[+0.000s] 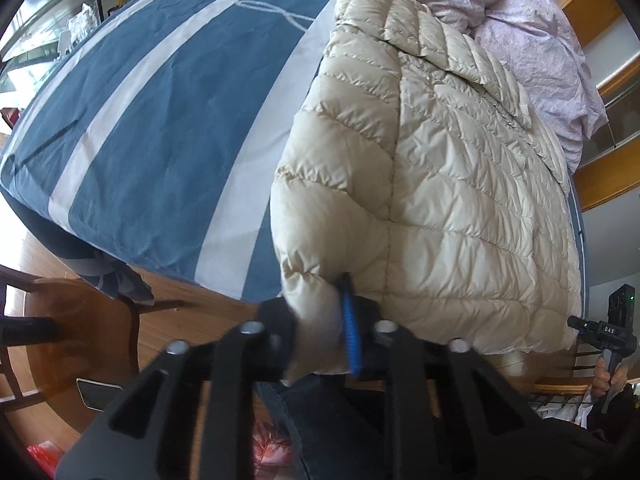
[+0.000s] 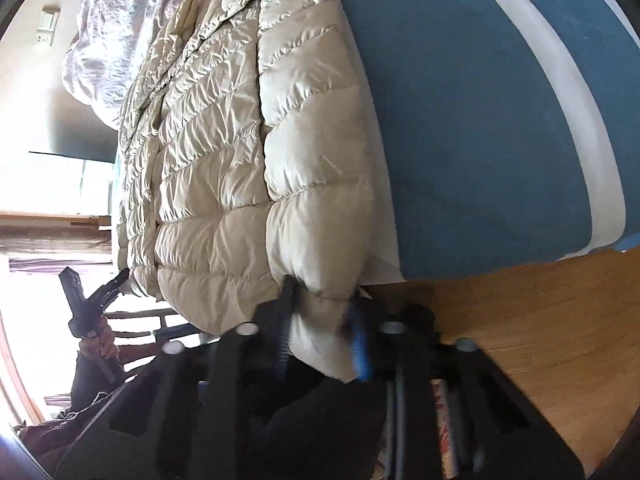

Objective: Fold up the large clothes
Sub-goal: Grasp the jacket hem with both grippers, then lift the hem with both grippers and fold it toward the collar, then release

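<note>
Cream quilted down jacket (image 1: 440, 184) laid flat on the blue bedspread with white stripes (image 1: 152, 128), its hem overhanging the near edge of the bed above the wooden floor (image 2: 520, 320). My left gripper (image 1: 320, 332) is pinched on a corner of the hem — cream fabric fills the narrow gap between the pads, and only the blue ribbed pad shows clearly. My right gripper (image 2: 324, 340) is likewise clamped on another hem corner, the pads smeared by blur. A crumpled lilac quilt (image 1: 540, 60) lies beyond the jacket's far end, cut off by the frame — the jacket's collar cannot be made out
</note>
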Motion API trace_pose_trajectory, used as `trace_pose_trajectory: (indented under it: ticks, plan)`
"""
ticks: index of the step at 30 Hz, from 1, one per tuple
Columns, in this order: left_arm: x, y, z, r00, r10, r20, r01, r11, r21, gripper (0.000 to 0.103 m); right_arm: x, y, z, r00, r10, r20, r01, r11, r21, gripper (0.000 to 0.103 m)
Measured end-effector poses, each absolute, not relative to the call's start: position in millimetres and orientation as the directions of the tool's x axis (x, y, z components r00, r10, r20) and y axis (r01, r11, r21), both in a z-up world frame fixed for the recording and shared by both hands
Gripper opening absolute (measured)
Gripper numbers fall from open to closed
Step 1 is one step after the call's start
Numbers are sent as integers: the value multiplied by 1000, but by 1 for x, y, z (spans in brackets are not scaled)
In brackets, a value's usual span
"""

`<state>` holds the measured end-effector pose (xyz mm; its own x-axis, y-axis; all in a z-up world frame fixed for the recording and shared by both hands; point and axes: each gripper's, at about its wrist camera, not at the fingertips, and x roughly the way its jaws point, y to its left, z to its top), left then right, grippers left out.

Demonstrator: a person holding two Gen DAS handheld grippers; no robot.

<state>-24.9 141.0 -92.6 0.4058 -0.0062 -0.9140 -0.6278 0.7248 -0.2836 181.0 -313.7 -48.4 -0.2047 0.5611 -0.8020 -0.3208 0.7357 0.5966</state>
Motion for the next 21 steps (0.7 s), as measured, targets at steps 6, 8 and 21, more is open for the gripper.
trace_pose_trajectory:
  ticks: [6,8,21]
  plan:
    - [-11,141,-53,442,78,-894,-599,767,-229,6,194,-306,-12,-103,627,-772,-363,699,616,8]
    - [-3,145,-37,467,105,-878,-593,774,-222,6,204,-304,4,-56,653,-756,-377,687,621,8]
    - [75,182,26,535,233,-812,-583,798,-155,5,269,-281,63,126,673,-729,-397,708,584,7]
